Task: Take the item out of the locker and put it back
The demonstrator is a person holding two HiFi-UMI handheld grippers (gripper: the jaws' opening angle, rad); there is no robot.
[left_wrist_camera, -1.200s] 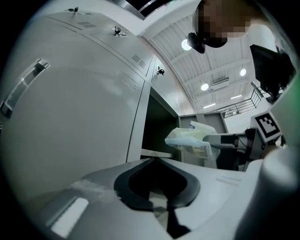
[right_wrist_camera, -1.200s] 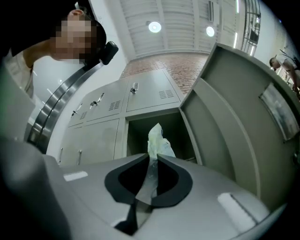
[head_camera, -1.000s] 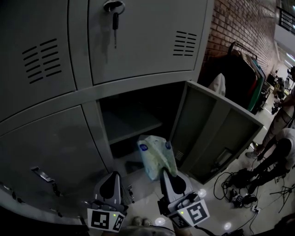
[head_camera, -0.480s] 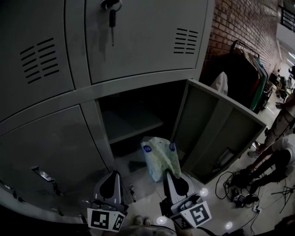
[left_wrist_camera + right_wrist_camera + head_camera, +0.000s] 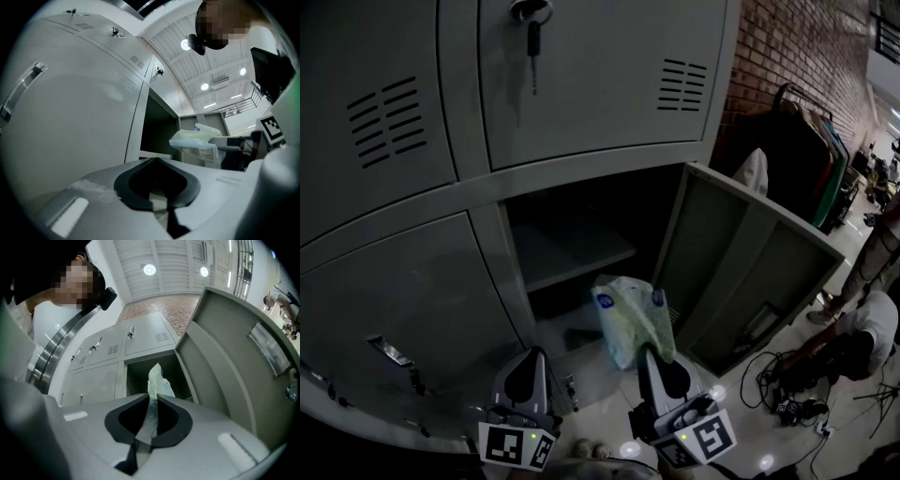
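The back of the open locker compartment [image 5: 581,211] is lost in shadow. A dark thing [image 5: 578,335] on its floor, at 9 o'clock of the plastic bag [image 5: 633,314], is too dim to name. The bag's blue print is too small to read. The bag's lower end disappears between the jaws of the right hand-held gripper [image 5: 149,420]. At 3 o'clock, the head view's edge cuts off a crouching person [image 5: 862,333].

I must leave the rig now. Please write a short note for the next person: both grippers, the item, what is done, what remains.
Right gripper: shut on an edge of the plastic bag.
Left gripper: shut, empty, beside the right one.
Bag: held outside, just in front of the open lower locker compartment; its door stands open at the right.
Done: the bag is out of the locker.
Left: put it back inside and release it.
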